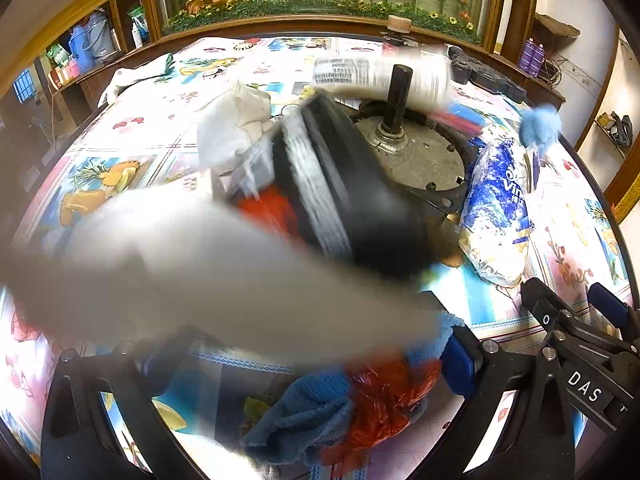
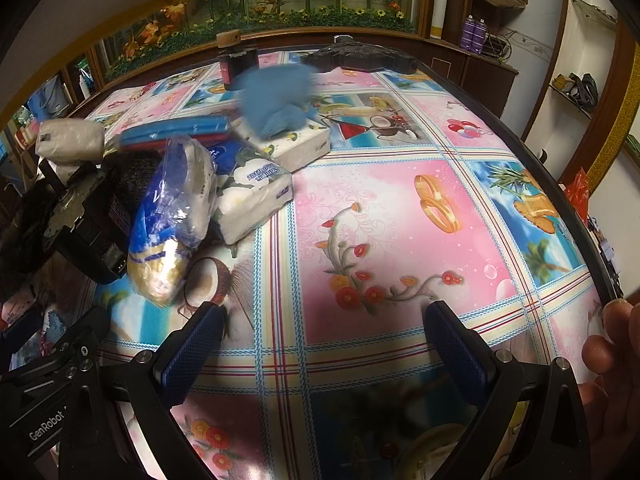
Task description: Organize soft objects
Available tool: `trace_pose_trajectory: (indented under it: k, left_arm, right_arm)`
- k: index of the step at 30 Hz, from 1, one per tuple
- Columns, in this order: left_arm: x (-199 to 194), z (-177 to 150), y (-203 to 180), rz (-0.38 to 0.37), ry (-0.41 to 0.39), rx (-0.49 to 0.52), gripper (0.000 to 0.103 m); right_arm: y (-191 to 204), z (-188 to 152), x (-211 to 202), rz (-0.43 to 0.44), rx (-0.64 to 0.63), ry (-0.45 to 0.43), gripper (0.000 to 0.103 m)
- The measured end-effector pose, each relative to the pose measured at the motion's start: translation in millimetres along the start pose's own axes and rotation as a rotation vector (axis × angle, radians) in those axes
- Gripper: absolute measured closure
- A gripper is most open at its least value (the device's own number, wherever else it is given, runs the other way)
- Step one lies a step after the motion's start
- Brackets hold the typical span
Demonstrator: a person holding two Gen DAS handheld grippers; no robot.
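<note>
My left gripper (image 1: pixel 304 364) is open; a blurred grey-white soft object (image 1: pixel 192 264) and a dark grey object with a white stripe (image 1: pixel 340 184) sweep across just above its jaws. A blue cloth (image 1: pixel 304 412) and a red plastic bag (image 1: pixel 384 400) lie on the table between its fingers. My right gripper (image 2: pixel 320 348) is open and empty over the pink tablecloth. A blurred blue fluffy object (image 2: pixel 276 100) shows above the tissue packs (image 2: pixel 256 196); it also shows in the left wrist view (image 1: pixel 540 124). A blue-and-gold plastic bag (image 2: pixel 172 216) lies to the left.
A metal motor with a black shaft (image 1: pixel 404 136) stands mid-table. A white roll pack (image 2: pixel 68 140), a blue flat pack (image 2: pixel 176 130), a dark jar (image 2: pixel 236 64) and black items (image 2: pixel 360 58) sit further back. The table edge (image 2: pixel 560 184) curves right. A white bag (image 1: pixel 236 120) lies left.
</note>
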State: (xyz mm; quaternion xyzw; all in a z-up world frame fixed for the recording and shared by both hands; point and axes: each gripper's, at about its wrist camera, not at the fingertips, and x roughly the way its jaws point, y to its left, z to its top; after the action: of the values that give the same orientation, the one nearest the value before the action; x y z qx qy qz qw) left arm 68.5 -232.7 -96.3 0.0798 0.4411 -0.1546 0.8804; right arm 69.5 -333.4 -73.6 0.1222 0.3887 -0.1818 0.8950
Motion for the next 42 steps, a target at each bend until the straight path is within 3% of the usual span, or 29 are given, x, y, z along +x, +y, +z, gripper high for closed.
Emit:
trace_pose_trajectory:
  k: [42]
  left_arm:
    - [-0.7, 0.6, 1.0, -0.005, 0.0, 0.006, 0.0]
  right_arm:
    - [1.1, -0.1, 0.2, -0.007, 0.008, -0.002, 0.001]
